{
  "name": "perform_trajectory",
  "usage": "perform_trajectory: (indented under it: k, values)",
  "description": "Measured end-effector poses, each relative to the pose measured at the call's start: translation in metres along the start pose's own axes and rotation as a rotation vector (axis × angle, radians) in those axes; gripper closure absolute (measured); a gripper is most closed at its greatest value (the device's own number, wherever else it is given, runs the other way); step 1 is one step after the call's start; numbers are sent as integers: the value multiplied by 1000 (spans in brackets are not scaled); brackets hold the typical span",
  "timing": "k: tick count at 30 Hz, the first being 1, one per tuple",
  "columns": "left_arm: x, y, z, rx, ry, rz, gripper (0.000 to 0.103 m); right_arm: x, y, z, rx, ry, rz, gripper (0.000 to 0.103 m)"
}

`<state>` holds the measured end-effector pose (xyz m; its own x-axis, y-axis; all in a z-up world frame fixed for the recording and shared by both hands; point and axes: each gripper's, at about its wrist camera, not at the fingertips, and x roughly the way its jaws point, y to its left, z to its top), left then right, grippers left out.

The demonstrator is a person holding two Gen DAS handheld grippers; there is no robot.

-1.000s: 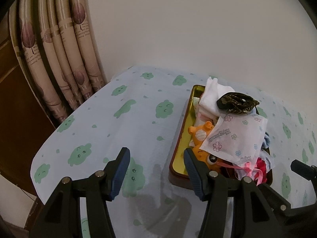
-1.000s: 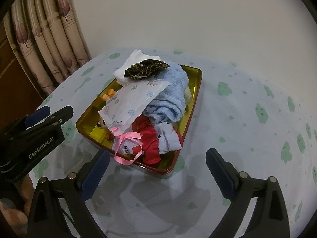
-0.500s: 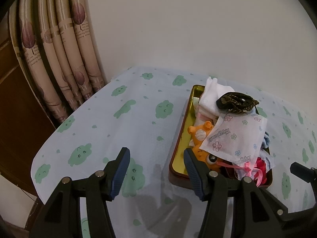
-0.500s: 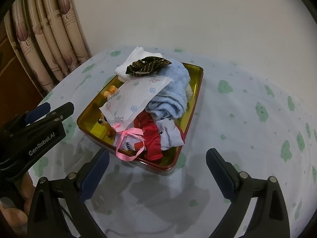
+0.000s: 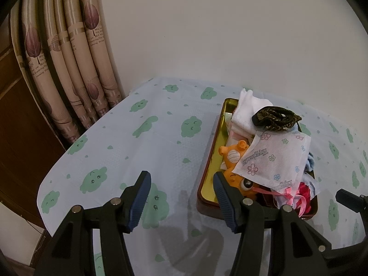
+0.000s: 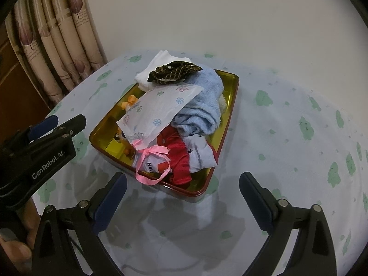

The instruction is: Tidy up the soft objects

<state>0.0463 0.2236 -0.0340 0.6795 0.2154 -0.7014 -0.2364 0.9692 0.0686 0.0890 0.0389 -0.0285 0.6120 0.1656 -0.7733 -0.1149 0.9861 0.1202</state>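
Both tongs, left tongs [image 5: 181,197] and right tongs [image 6: 182,195], spread, empty, short of the tray [image 6: 226,105]. Soft items heaped inside: either sorting out or done packing.

My left gripper [image 6: 49,124] carries white lettering along its black side: "GenRobot.AI". On the white flowered packet [image 5: 273,158] in the tray, purple print reads something like "Hygienic", printed twice, though I can't be sure of each letter. The small pouch tied with pink ribbon [image 6: 149,164] shows "HAV", the rest hidden. The curtain [image 5: 69,53] carries small printed lines, too fine to read.
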Motion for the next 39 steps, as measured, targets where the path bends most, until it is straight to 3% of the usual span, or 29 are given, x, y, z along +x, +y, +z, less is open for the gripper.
perform_trajectory:
  k: [39]
  values:
    - [1, 0, 0, 16, -12, -1, 45, 6, -1, -1, -13, 17, -2, 6]
